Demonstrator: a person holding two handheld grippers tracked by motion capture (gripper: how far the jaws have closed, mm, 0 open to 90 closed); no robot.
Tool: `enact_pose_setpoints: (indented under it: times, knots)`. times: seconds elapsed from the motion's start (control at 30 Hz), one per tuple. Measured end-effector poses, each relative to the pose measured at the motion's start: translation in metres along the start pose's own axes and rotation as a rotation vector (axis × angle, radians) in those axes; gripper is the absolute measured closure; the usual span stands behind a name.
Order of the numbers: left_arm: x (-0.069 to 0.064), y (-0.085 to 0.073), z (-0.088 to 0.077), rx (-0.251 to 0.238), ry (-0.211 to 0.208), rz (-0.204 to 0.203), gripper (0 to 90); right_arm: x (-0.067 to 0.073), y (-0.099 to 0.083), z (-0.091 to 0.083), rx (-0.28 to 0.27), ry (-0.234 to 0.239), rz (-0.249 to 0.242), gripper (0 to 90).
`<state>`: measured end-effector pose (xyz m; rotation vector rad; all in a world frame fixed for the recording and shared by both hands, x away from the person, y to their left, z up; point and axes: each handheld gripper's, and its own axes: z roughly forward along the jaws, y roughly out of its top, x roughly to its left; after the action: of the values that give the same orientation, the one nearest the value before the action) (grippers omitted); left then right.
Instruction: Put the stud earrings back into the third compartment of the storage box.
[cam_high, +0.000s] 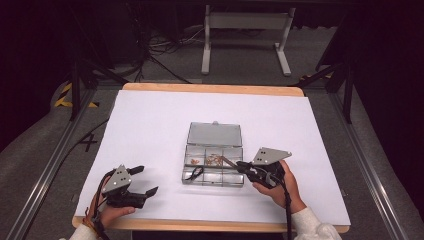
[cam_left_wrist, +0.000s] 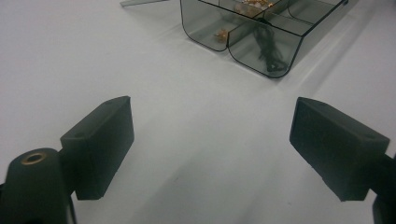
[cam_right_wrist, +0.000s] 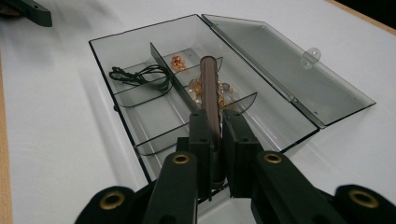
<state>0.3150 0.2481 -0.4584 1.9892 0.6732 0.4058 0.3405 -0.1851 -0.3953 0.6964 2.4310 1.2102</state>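
Note:
A smoky clear compartment box (cam_high: 214, 183) lies open mid-table, its lid (cam_high: 215, 134) laid flat behind it. My right gripper (cam_high: 241, 165) hovers at the box's right side, shut on a slim brown tube (cam_right_wrist: 208, 79) that points over the middle compartments. Gold jewellery (cam_right_wrist: 201, 89) lies under the tube's tip, a small gold piece (cam_right_wrist: 177, 61) sits in a cell beyond it, and a black cord (cam_right_wrist: 140, 74) fills the far corner cell. My left gripper (cam_high: 145, 180) rests on the white sheet at the front left, open and with nothing between its jaws, facing the box (cam_left_wrist: 205, 28) and the cord (cam_left_wrist: 269, 52).
A white sheet (cam_high: 150, 125) covers the wooden table (cam_high: 210, 88). The lid (cam_right_wrist: 285, 65) has a small latch tab (cam_right_wrist: 312, 54) on its edge. Beyond the table, a white frame stand (cam_high: 245, 35) and cables sit on the floor, and metal rails run along both sides.

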Motion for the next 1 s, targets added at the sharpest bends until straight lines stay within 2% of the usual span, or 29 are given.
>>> enact_pose_setpoints:
  times: [0.27,0.37,0.7,1.0]
  knots:
    - [-0.001,0.000,0.000,0.003,0.001,0.003,14.6,0.002,-0.006,0.008,0.027,0.008,0.000,83.0]
    - [-0.001,0.000,0.001,0.008,0.006,0.018,14.5,0.002,-0.006,0.009,0.035,0.008,0.000,83.0]
    - [-0.001,0.000,0.001,0.005,0.003,0.011,14.5,0.007,-0.010,0.018,0.063,0.028,-0.006,83.0]
    - [-0.001,0.000,0.000,0.008,0.004,0.016,14.5,0.007,-0.013,0.020,0.082,0.025,0.004,83.0]
